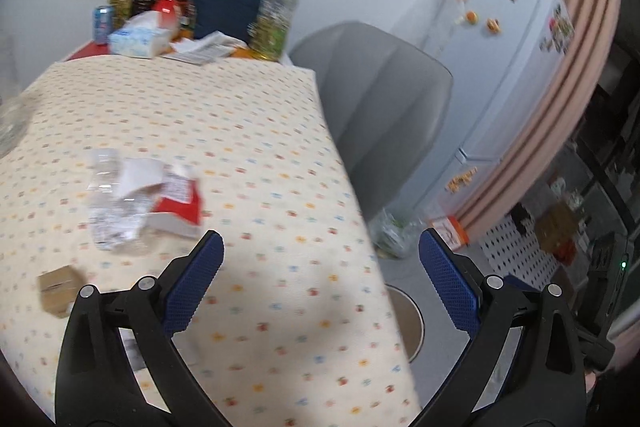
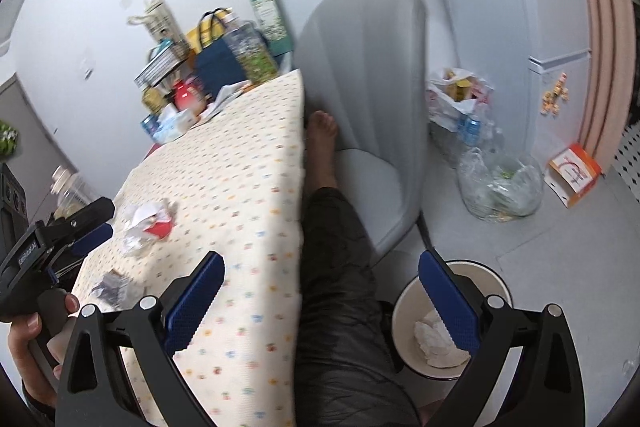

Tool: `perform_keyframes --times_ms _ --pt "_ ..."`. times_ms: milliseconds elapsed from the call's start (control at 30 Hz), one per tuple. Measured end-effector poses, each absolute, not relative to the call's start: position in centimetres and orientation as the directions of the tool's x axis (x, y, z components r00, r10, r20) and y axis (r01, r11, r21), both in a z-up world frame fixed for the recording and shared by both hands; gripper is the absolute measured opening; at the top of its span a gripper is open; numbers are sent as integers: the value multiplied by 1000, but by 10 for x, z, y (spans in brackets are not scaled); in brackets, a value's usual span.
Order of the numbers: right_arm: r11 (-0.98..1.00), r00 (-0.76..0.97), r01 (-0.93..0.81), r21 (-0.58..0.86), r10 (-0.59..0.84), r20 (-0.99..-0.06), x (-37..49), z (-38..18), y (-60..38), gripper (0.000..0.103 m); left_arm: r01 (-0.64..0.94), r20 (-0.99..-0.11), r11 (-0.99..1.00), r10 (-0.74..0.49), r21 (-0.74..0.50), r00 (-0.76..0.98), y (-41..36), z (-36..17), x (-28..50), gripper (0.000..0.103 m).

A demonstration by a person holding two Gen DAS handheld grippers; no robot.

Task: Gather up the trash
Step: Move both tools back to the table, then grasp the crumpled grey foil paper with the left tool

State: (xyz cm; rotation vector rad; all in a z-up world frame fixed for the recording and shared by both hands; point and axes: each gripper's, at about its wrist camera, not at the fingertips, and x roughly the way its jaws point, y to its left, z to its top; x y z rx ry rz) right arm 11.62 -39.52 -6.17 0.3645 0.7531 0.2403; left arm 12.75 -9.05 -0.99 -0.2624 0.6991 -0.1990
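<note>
From the left wrist we see our left gripper with jaws wide apart and empty, above the table. The trash lies ahead to the left: a crushed bottle, a red wrapper against it, and a small cardboard box (blurred).

From the right wrist our right gripper gapes fully, holding nothing; a bin with crumpled paper sits below on the floor.
</note>
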Motion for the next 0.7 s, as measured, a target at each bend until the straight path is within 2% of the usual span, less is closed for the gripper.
perform_keyframes --times_ms 167,500,700 --pt "912 694 -153 380 373 -616 113 -51 -360 96 15 -586 947 -211 -320 783 -50 -5 112 97" --pt "907 659 -250 339 416 -627 110 -42 -300 96 -111 -604 929 -136 -354 786 10 -26 88 97" --pt "901 636 -298 317 435 -638 107 -42 -274 95 -184 -628 878 -156 -441 762 42 -53 79 97"
